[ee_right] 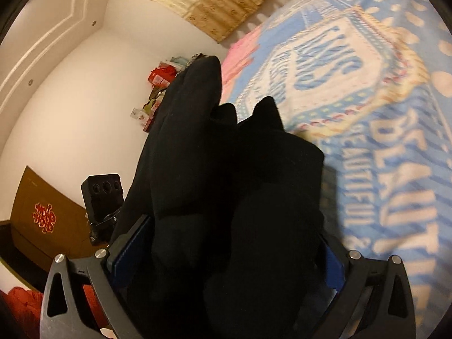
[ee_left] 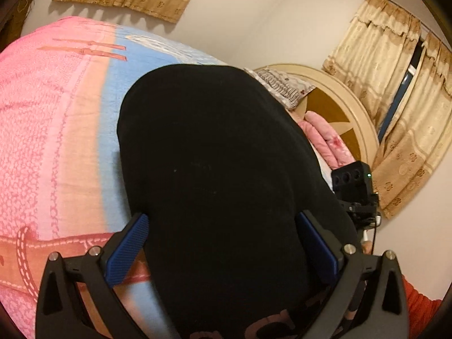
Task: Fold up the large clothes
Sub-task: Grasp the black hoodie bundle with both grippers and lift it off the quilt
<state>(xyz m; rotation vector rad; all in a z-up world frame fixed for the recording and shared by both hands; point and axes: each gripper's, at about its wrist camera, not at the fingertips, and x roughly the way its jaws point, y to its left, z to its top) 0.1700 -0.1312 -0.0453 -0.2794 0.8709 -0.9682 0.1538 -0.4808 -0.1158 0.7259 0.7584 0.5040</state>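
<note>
A large black garment (ee_left: 214, 175) lies folded on the bed and fills the middle of the left wrist view. My left gripper (ee_left: 223, 243) is open, its blue pads (ee_left: 127, 251) wide apart on either side of the cloth. In the right wrist view the same black garment (ee_right: 226, 183) is bunched in thick folds between the blue pads (ee_right: 132, 251) of my right gripper (ee_right: 228, 257), whose jaws stand wide apart around the bulk. The other gripper's black camera block (ee_right: 103, 195) shows at the left.
The bed carries a pink, orange and blue blanket (ee_left: 56, 130) with printed lettering (ee_right: 395, 169). A round wooden headboard (ee_left: 339, 104), pillow and pink quilt (ee_left: 327, 138) lie at the right. Beige curtains (ee_left: 395, 99), white walls, a brown door (ee_right: 42, 217) and red boxes (ee_right: 163, 76) surround it.
</note>
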